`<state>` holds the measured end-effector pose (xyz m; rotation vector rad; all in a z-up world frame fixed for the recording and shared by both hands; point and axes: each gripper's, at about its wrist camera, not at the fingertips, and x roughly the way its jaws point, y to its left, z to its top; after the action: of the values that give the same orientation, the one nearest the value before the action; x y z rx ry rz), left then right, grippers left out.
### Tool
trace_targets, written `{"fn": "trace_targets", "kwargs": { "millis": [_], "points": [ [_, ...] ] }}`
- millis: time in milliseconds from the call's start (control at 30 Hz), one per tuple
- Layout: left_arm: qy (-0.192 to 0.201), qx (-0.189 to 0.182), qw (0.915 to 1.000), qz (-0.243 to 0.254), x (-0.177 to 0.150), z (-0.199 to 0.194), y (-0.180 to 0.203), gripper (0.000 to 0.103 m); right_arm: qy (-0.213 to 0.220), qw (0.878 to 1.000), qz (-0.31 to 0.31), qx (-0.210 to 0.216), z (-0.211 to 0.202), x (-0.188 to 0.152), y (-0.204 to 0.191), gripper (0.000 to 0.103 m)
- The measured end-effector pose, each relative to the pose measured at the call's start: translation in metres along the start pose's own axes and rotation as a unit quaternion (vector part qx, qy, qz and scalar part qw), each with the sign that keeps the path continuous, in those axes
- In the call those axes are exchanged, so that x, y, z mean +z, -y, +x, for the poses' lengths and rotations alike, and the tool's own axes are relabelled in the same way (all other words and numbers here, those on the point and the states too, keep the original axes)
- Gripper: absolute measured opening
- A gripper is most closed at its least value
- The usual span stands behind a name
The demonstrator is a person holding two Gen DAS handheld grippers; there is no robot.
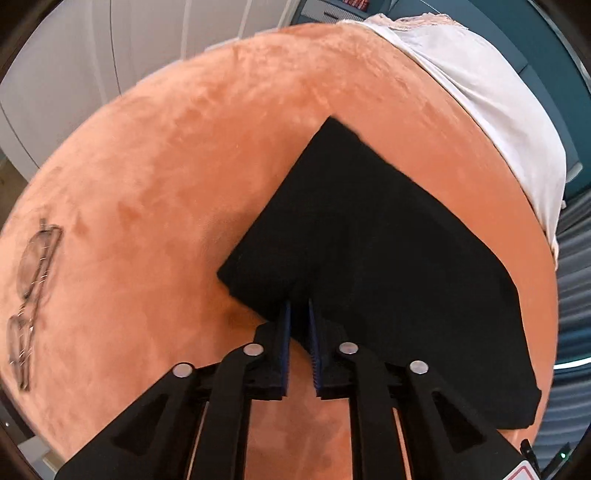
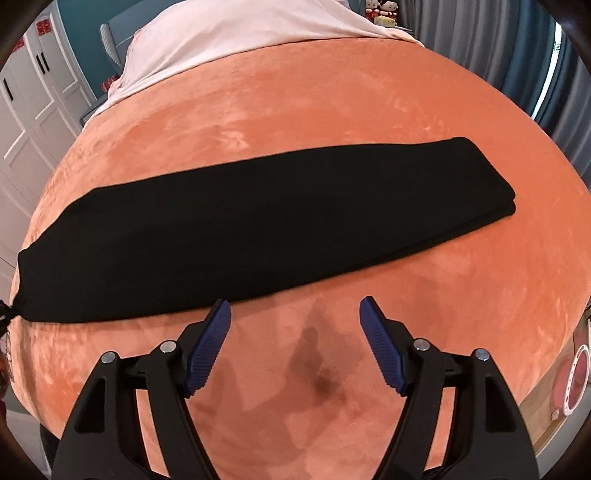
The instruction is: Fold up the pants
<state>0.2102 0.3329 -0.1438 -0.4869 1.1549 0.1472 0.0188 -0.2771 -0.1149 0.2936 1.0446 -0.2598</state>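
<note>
The black pants (image 2: 258, 221) lie folded lengthwise as a long flat strip across the orange bed cover (image 2: 332, 110). In the left wrist view the pants (image 1: 369, 240) stretch away from my left gripper (image 1: 300, 306), which is shut on their near edge at one end. My right gripper (image 2: 295, 306) is open and empty, just in front of the strip's long near edge, its left fingertip (image 2: 221, 308) at the cloth's edge.
A pair of glasses (image 1: 33, 288) lies on the orange cover (image 1: 166, 184) at the left. A white sheet (image 1: 480, 92) covers the far end of the bed, also seen in the right wrist view (image 2: 240, 29). White wardrobes (image 2: 29, 110) stand to the left.
</note>
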Motion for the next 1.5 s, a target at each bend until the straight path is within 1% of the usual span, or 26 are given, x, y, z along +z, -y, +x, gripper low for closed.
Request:
{"fn": "trace_targets", "kwargs": {
  "millis": [33,67,100,167,267,300,400,500,600,700,733,767,800,833,867,933,967,1033,1100,1133,1233,1300,1333,1367,1433,1500],
  "points": [
    [0.014,0.009,0.9998,0.007,-0.003,-0.008,0.008,0.019,-0.001,1.0,0.001,0.003,0.001,-0.001,0.002,0.072],
    [0.02,0.02,0.9995,0.01,-0.005,-0.012,0.01,0.032,-0.001,1.0,0.004,0.005,0.002,-0.001,0.005,0.072],
    [0.024,0.026,0.9994,0.004,-0.008,-0.014,0.009,0.056,-0.001,1.0,0.006,0.004,0.003,-0.002,0.007,0.074],
    [0.027,0.022,0.9989,-0.031,-0.021,-0.015,0.007,0.087,0.004,1.0,0.017,0.0,0.004,-0.001,0.02,0.079],
    [-0.006,0.031,0.9963,-0.08,-0.033,0.002,-0.007,0.087,0.016,0.999,0.049,-0.013,0.006,0.003,0.054,0.08],
    [-0.02,0.032,0.9926,-0.115,-0.038,0.012,-0.013,0.087,0.016,0.998,0.06,-0.017,0.008,0.004,0.065,0.08],
    [0.015,0.044,0.987,-0.154,-0.042,0.006,-0.012,0.087,0.018,0.991,0.133,-0.026,0.016,0.012,0.127,0.08],
    [0.013,0.073,0.9826,-0.171,-0.036,0.014,-0.003,0.092,0.023,0.979,0.2,-0.023,0.027,0.02,0.177,0.08],
    [0.007,0.108,0.9768,-0.185,-0.021,0.031,0.003,0.092,0.023,0.966,0.256,-0.01,0.05,0.038,0.223,0.08],
    [0.009,0.129,0.9795,-0.155,-0.012,0.038,0.013,0.094,0.035,0.955,0.294,0.011,0.071,0.055,0.243,0.087],
    [0.011,0.135,0.98,-0.146,-0.009,0.04,0.016,0.09,0.042,0.954,0.297,0.007,0.074,0.06,0.243,0.078],
    [0.016,0.133,0.981,-0.14,-0.008,0.039,0.017,0.077,0.051,0.954,0.294,0.006,0.077,0.067,0.244,0.058],
    [0.023,0.125,0.9834,-0.13,-0.006,0.038,0.019,0.054,0.056,0.956,0.287,0.014,0.08,0.073,0.241,0.007],
    [0.025,0.112,0.9863,-0.119,-0.005,0.036,0.025,0.042,0.041,0.957,0.287,0.029,0.086,0.08,0.239,0.008],
    [0.021,0.116,0.987,-0.109,-0.001,0.037,0.03,0.041,0.045,0.954,0.293,0.037,0.085,0.083,0.24,0.008],
    [0.009,0.129,0.9875,-0.089,0.002,0.039,0.032,0.043,0.082,0.957,0.276,0.032,0.06,0.091,0.237,0.007],
    [0.004,0.139,0.9868,-0.083,0.003,0.04,0.033,0.049,0.095,0.957,0.272,0.027,0.053,0.09,0.243,0.007],
    [0.007,0.136,0.9872,-0.083,0.002,0.037,0.032,0.05,0.069,0.96,0.27,0.017,0.067,0.084,0.258,0.008],
    [0.02,0.156,0.9845,-0.077,-0.009,0.025,0.035,0.05,0.029,0.961,0.275,0.026,0.09,0.072,0.261,0.011],
    [0.034,0.179,0.9813,-0.062,-0.015,0.016,0.043,0.052,0.047,0.964,0.261,0.023,0.086,0.07,0.256,0.014],
    [0.083,0.226,0.9705,-0.008,-0.039,-0.014,0.073,0.069,0.05,0.964,0.259,0.02,0.08,0.075,0.248,0.036],
    [0.112,0.244,0.9626,0.034,-0.055,-0.029,0.094,0.075,0.043,0.965,0.256,0.021,0.085,0.08,0.245,0.034],
    [0.125,0.249,0.958,0.066,-0.066,-0.036,0.112,0.079,0.042,0.966,0.254,0.015,0.085,0.082,0.245,0.026],
    [0.131,0.251,0.9549,0.088,-0.075,-0.041,0.124,0.087,0.042,0.966,0.256,0.013,0.082,0.082,0.247,0.009],
    [0.142,0.245,0.9487,0.141,-0.097,-0.05,0.151,0.087,0.066,0.964,0.257,0.025,0.065,0.083,0.243,0.009],
    [0.149,0.233,0.9429,0.185,-0.119,-0.058,0.171,0.087,0.094,0.969,0.227,0.035,0.044,0.092,0.222,0.009]
  ]
}}
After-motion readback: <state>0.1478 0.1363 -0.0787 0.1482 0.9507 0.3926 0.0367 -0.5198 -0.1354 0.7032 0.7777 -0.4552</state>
